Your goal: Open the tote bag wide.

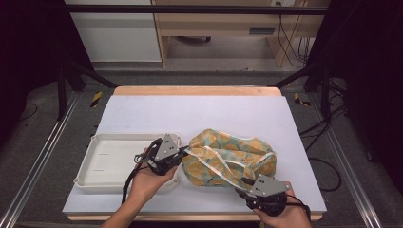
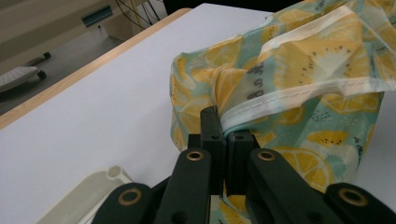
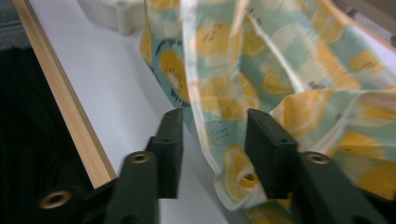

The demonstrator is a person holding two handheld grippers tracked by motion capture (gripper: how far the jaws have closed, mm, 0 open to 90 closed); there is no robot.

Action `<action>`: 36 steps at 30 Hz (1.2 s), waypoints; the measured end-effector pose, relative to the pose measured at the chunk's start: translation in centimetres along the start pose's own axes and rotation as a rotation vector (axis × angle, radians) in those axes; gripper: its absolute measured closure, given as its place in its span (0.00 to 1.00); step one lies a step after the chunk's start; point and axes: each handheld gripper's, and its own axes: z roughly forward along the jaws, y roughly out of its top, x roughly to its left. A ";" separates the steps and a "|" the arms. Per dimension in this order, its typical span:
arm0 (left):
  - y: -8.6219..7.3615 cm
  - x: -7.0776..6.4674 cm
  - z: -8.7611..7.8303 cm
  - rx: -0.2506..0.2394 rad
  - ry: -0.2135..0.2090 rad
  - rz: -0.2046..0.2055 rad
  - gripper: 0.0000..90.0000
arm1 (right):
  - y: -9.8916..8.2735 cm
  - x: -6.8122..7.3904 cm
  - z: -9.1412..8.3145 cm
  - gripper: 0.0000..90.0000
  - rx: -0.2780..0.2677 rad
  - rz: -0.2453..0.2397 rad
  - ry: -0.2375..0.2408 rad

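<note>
The soft lemon-print cloth bag [image 1: 228,159] lies on the white desk [image 1: 142,114], stretching from the left claw [image 1: 181,153] toward the right claw [image 1: 243,182]. The left claw is shut tight on the bag's white edge. The right claw stands half open, with a fold of the bag hanging loose between its jaws.

Table [image 1: 142,111]; tray [image 1: 102,164]; lemon-print bag [image 1: 228,154]

Lab-style recording bay: black curtains [image 1: 28,57], metal frame rails [image 1: 33,161], loose cables [image 1: 328,166] on grey floor [image 1: 228,76], white-covered tabletop [image 1: 199,114].
</note>
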 end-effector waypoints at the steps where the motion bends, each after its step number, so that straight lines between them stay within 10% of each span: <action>1: -0.1 0.1 0.0 -0.003 0.002 -0.003 0.98 | 0.2 0.0 -0.4 0.58 -0.006 0.000 -0.006; 10: -0.3 0.3 -0.1 -0.016 -0.010 -0.006 0.98 | 2.7 -1.1 -3.4 0.45 -0.065 0.001 -0.038; 17: -0.2 0.1 -0.2 -0.020 -0.027 0.014 0.98 | 5.7 -5.7 -2.4 0.48 -0.056 0.024 -0.028; 24: -0.3 0.3 -0.4 -0.019 -0.031 0.018 0.98 | 6.8 -11.2 1.2 0.43 0.090 0.118 0.022; 36: 0.0 0.6 -0.9 -0.043 -0.029 0.001 0.98 | 4.0 -10.2 2.3 0.41 0.250 0.083 0.131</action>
